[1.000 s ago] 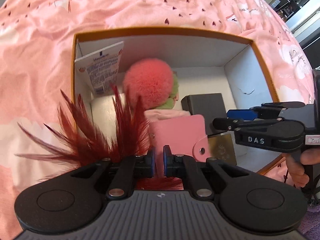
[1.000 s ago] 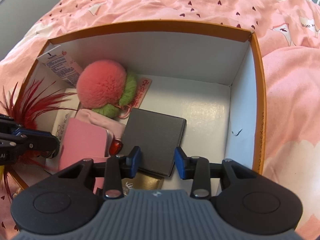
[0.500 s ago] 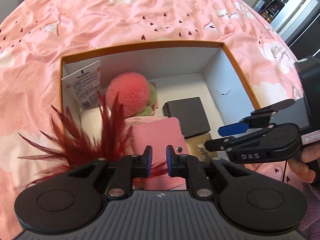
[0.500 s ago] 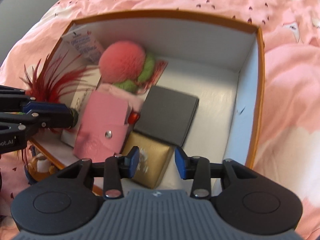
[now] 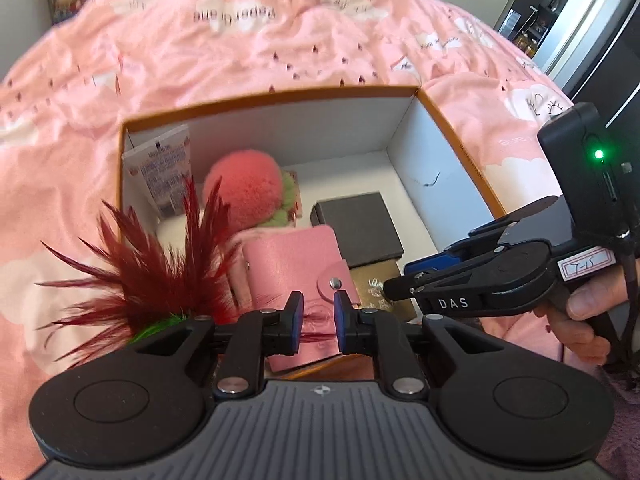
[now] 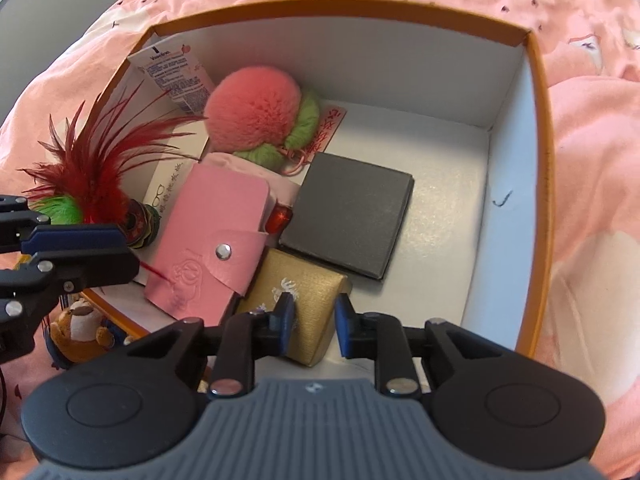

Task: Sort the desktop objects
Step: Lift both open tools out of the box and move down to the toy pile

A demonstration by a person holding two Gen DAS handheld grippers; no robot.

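An orange-rimmed white box (image 5: pixel 448 168) (image 6: pixel 516 184) lies on a pink bedspread. In it are a pink pompom (image 5: pixel 242 186) (image 6: pixel 256 110), a pink card wallet (image 5: pixel 294 268) (image 6: pixel 218 240), a dark grey box (image 5: pixel 358 228) (image 6: pixel 352 220), a gold box (image 6: pixel 304 304) and a white tube (image 5: pixel 162 168) (image 6: pixel 176 70). A red feather shuttlecock (image 5: pixel 160 264) (image 6: pixel 100 184) sits at the box's left edge. My left gripper (image 5: pixel 316 322) is open just behind it, with one red feather strand between the jaws. My right gripper (image 6: pixel 312 330) is open and empty above the gold box.
A small bear plush (image 6: pixel 80 330) lies outside the box's near left corner. The pink bedspread (image 5: pixel 280 40) surrounds the box. Dark furniture (image 5: pixel 580 20) stands at the far right.
My left gripper has opened wider, let go of the shuttlecock and drawn back and up. The shuttlecock now rests at the box's left edge. My right gripper has pulled back a little, still open.
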